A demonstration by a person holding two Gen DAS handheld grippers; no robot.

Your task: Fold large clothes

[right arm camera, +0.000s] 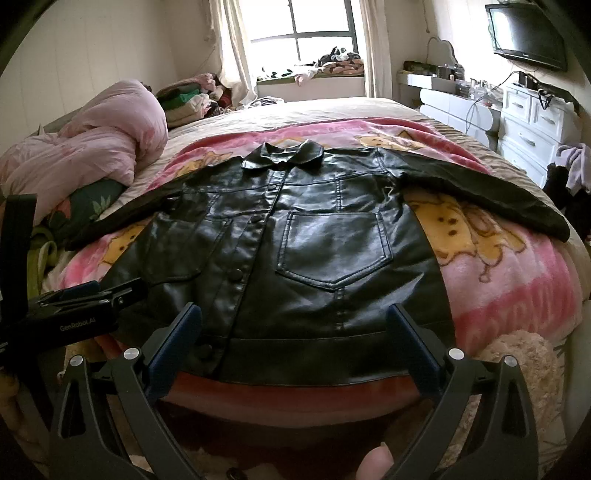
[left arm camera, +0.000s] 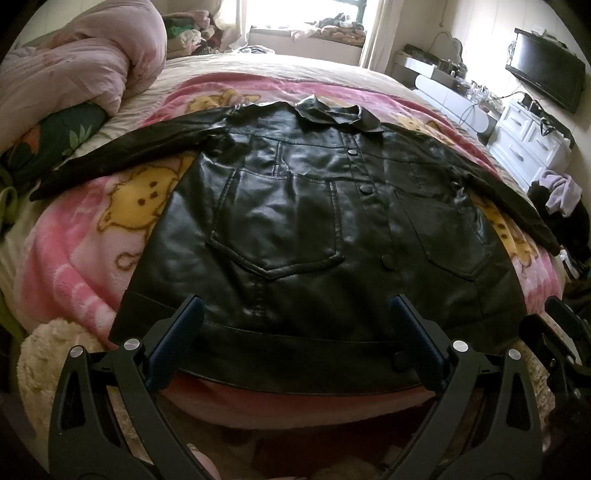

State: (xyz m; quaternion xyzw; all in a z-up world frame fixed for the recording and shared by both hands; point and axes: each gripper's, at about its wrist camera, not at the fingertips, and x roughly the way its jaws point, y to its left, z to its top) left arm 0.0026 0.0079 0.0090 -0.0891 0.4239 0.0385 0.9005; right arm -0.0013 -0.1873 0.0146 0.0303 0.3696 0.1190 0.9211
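A black leather jacket (left arm camera: 303, 206) lies flat, front side up, on a pink cartoon blanket (left arm camera: 81, 236), with its collar at the far end and both sleeves spread out to the sides. It also shows in the right wrist view (right arm camera: 314, 243). My left gripper (left arm camera: 295, 306) is open and empty, just above the jacket's near hem. My right gripper (right arm camera: 295, 312) is open and empty over the hem too. The left gripper also shows at the left edge of the right wrist view (right arm camera: 88, 299). The right gripper's body shows at the right edge of the left wrist view (left arm camera: 554, 332).
A bunched pink duvet (right arm camera: 96, 155) lies on the bed's left side. A pile of clothes (right arm camera: 192, 96) sits at the far left by the window. White drawers (right arm camera: 532, 125) and a wall TV (right arm camera: 528, 33) are on the right. A fluffy cream throw (left arm camera: 51, 354) hangs at the bed's near edge.
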